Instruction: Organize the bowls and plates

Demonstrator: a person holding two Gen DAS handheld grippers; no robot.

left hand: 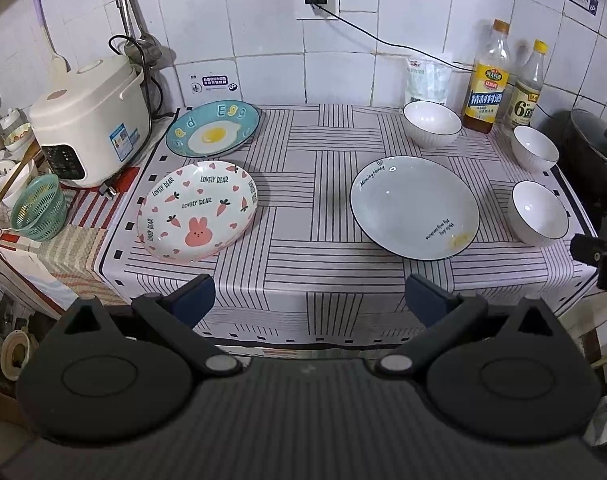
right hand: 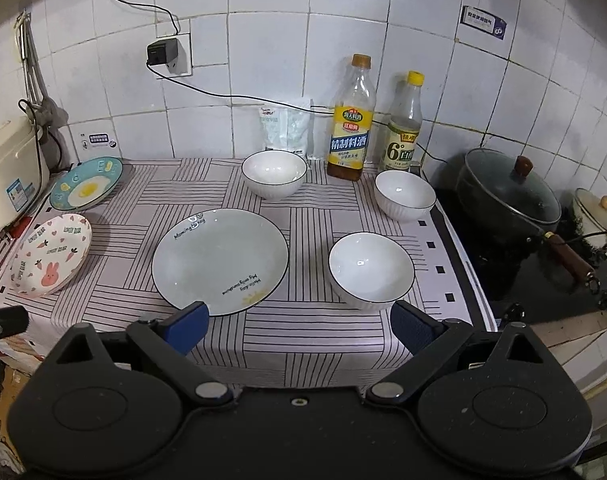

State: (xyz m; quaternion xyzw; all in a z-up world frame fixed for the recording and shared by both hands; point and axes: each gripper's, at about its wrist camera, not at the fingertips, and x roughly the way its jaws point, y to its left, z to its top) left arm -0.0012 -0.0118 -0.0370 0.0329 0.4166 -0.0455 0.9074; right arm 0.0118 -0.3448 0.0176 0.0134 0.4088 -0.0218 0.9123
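Three plates: laid out on the striped desk [left hand: 303, 216], none stacked.
Pale plate [right hand: 220, 261]: just ahead of the right hand-held gripper [right hand: 299, 330], near its left finger; ahead and to the right of the left hand-held gripper [left hand: 309, 300].
Rabbit plate [left hand: 198, 211]: ahead and to the left of the left hand-held gripper.
Egg plate [left hand: 213, 128]: beyond the rabbit plate, beside the rice cooker [left hand: 89, 120].
Three white bowls: upright, apart from one another.
Near bowl [right hand: 370, 270]: just ahead of the right hand-held gripper, toward its right finger.
Far bowls: one [right hand: 274, 173] beyond the pale plate, one [right hand: 404, 195] beside the two bottles [right hand: 351, 120].
Left hand-held gripper: fingers spread wide, nothing held, above the near desk edge.
Right hand-held gripper: fingers spread wide, nothing held.
Lidded pan [right hand: 507, 196]: to the right of the right hand-held gripper, off the cloth.
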